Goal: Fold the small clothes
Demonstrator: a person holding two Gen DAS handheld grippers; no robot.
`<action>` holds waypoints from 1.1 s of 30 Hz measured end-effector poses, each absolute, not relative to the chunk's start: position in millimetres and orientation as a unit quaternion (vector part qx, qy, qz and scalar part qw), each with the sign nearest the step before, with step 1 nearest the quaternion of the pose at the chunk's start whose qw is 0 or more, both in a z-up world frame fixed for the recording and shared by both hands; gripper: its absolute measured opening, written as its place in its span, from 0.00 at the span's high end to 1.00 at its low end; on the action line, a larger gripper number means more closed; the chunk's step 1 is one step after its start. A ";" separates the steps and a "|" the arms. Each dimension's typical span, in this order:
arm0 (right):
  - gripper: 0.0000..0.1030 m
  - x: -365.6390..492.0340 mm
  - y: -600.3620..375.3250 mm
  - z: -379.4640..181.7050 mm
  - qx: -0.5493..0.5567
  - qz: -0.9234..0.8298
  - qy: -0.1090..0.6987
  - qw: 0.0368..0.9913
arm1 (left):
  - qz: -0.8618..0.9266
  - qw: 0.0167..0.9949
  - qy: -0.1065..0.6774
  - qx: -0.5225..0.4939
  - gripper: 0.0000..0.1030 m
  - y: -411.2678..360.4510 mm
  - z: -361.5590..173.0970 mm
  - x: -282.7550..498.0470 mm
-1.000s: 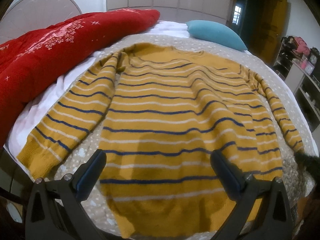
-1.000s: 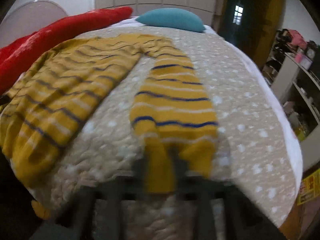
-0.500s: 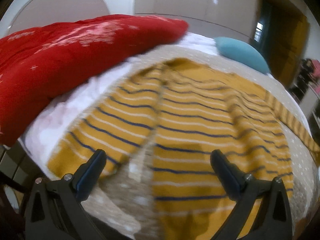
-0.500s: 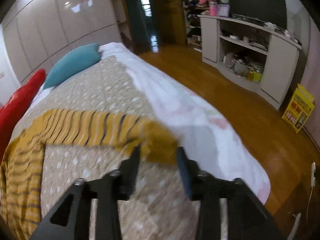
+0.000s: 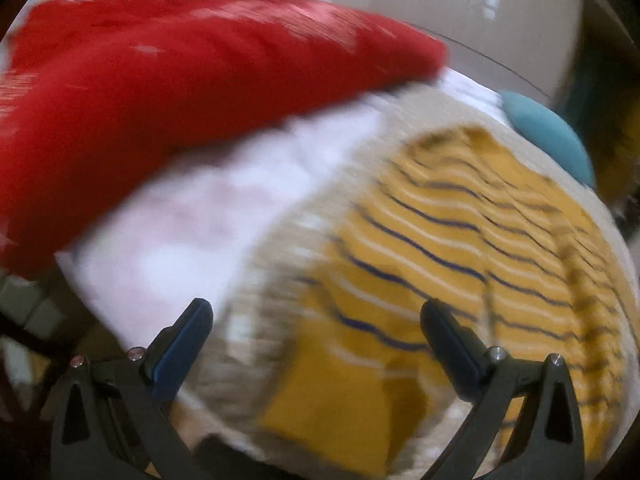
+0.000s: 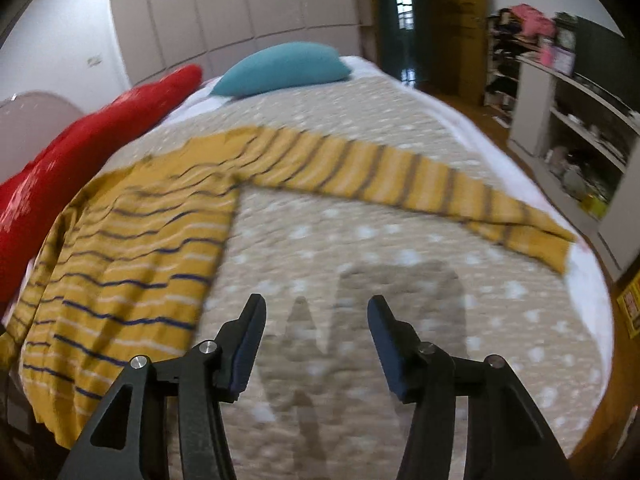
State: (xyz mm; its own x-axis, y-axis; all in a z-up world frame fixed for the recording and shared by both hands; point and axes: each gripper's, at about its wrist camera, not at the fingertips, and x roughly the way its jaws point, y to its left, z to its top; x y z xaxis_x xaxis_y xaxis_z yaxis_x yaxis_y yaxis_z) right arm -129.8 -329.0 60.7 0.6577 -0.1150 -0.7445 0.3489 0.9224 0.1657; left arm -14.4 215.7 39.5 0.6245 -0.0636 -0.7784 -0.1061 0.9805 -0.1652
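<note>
So the mustard-yellow striped sweater [image 6: 132, 256] is lying flat on the beige dotted bedspread [image 6: 400, 280], body toward the left side of the bed in the right wrist view, with one sleeve [image 6: 400, 176] stretching straight out across the cover, its cuff ending up right by the bed's edge over the white sheet. The other sleeve [image 5: 360, 340] is sitting in the left wrist view, cuff end near the bottom edge of the bed, though that picture is pretty smeared so the details are getting lost. The right gripper [image 6: 316, 336] is hovering over bare bedspread beside the sweater's body, its jaws having just been opening, with nothing between them, just its own shadow on the cover. The left gripper [image 5: 316, 340] is hanging with its jaws spread wide, having just been closing a touch, not pinching anything, the sleeve showing between them but below. Further out, a red quilt [image 5: 180, 100] is bunching along the bed's far-left side, a teal pillow [image 6: 280, 68] is sitting at the head, and cluttered white shelves [image 6: 580, 120] are standing along the wall to the right.
</note>
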 end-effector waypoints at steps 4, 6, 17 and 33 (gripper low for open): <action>0.44 -120.4 -305.1 61.0 0.132 -0.115 0.403 0.898 | -0.001 0.886 0.459 -0.069 0.91 199.0 28.7 3.8; 0.44 -120.0 -297.2 62.7 0.127 -0.110 0.406 0.898 | 0.018 0.890 0.452 -0.060 0.91 207.8 38.7 14.5; 0.44 -116.7 -304.1 44.2 0.180 -0.090 0.427 0.881 | 0.104 0.910 0.395 -0.069 0.65 262.2 88.7 24.2; 0.41 -158.7 -288.3 4.2 0.352 0.100 0.421 0.830 | -0.195 0.851 0.460 -0.161 0.20 99.5 30.6 -60.1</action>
State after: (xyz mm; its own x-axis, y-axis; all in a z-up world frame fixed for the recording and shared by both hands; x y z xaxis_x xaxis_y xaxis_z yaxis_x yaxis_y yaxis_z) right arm -158.7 -288.2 4.2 0.6260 0.4615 -0.6287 0.1311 0.7324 0.6681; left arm -60.1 99.5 30.6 0.5007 -0.4801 -0.7203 0.1840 0.8721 -0.4534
